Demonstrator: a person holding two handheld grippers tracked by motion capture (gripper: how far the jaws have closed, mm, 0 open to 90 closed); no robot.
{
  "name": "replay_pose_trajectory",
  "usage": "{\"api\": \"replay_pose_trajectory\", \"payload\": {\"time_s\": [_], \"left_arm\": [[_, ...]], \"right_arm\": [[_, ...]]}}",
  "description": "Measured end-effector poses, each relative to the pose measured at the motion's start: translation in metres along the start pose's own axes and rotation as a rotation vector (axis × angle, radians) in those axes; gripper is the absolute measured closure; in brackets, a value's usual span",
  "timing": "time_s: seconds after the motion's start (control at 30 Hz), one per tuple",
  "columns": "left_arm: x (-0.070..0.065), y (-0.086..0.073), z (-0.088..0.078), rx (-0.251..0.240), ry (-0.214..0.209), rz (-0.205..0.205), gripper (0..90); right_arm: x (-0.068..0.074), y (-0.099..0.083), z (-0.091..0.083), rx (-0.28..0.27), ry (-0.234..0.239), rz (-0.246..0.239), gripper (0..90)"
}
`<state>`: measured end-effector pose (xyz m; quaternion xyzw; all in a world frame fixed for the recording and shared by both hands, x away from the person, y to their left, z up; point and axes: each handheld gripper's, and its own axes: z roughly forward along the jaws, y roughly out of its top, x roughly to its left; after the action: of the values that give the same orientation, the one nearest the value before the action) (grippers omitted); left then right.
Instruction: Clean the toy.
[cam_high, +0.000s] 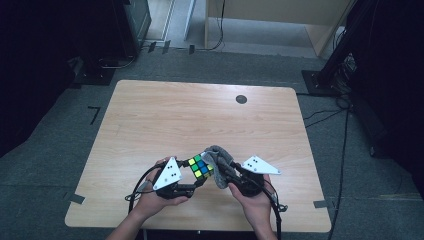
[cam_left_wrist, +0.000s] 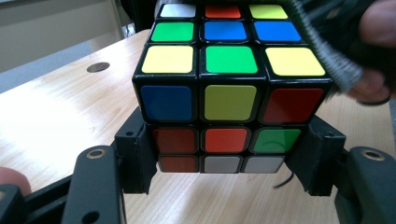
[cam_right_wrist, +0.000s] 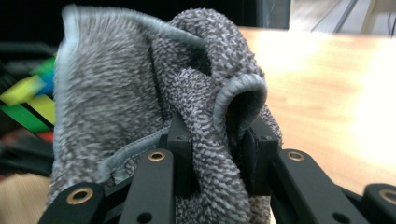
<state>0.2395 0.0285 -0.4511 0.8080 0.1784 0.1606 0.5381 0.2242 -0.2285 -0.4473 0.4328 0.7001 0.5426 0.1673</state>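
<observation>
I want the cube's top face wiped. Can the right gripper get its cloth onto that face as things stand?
Probably yes. The left gripper clamps only the cube's lower sides, leaving the top bare, and the cloth in the right gripper already lies against the cube's top edge.

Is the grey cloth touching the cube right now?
Touching. In the left gripper view the grey cloth lies against the cube at its upper right edge, covering part of it.

No words, numbers or signs can be read anywhere. The puzzle cube (cam_left_wrist: 231, 88) has only plain colored squares, and the gray cloth (cam_right_wrist: 140, 116) has no label.
</observation>
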Motion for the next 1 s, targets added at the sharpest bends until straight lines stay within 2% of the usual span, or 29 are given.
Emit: {"api": "replay_pose_trajectory", "payload": {"time_s": [0.1, 0.17, 0.23, 0.3, 0.37, 0.43, 0.5, 0.57, 0.67, 0.73, 0.83, 0.93, 1.0], "left_arm": [[-0.001, -0.003, 0.004, 0.042, 0.016, 0.015, 34.5], [-0.002, -0.002, 0.004, 0.039, 0.006, 0.009, 34.5], [-0.003, -0.001, 0.003, 0.031, 0.008, 0.009, 34.5], [-0.003, 0.001, 0.001, 0.014, 0.003, 0.005, 34.5], [-0.001, 0.001, -0.001, -0.004, -0.002, -0.001, 34.5], [-0.001, 0.001, 0.0, 0.002, -0.004, -0.004, 34.5], [0.0, -0.001, 0.001, 0.007, -0.009, -0.009, 34.5], [-0.001, -0.002, 0.003, 0.018, -0.002, 0.001, 34.5], [-0.003, 0.0, 0.002, -0.001, -0.015, -0.004, 34.5], [-0.004, 0.002, 0.0, -0.018, -0.019, -0.003, 34.5], [-0.004, 0.003, -0.003, -0.039, -0.029, -0.005, 34.5], [-0.003, 0.001, -0.001, -0.023, -0.041, -0.008, 34.5], [-0.004, -0.001, 0.002, -0.005, -0.038, 0.0, 34.5]], "right_arm": [[0.005, 0.01, -0.011, -0.076, 0.013, -0.014, 69.4], [0.009, 0.015, -0.016, -0.113, 0.026, -0.024, 69.3], [0.011, 0.014, -0.014, -0.103, 0.024, -0.031, 69.4], [0.009, 0.009, -0.01, -0.087, 0.026, -0.007, 69.5], [0.005, 0.004, -0.005, -0.049, 0.026, 0.017, 69.5], [0.003, 0.001, -0.002, -0.028, 0.018, 0.024, 69.5], [0.004, 0.004, -0.005, -0.029, 0.01, 0.01, 69.5], [0.006, 0.009, -0.011, -0.064, 0.025, 0.005, 69.4], [0.008, 0.013, -0.014, -0.086, 0.031, -0.002, 69.2], [0.006, 0.009, -0.011, -0.078, 0.031, 0.008, 69.2], [0.002, 0.001, -0.003, -0.035, 0.024, 0.025, 69.2], [0.001, 0.0, -0.001, -0.009, 0.014, 0.018, 68.8], [0.002, 0.003, -0.005, -0.025, 0.009, 0.004, 68.4]]}}
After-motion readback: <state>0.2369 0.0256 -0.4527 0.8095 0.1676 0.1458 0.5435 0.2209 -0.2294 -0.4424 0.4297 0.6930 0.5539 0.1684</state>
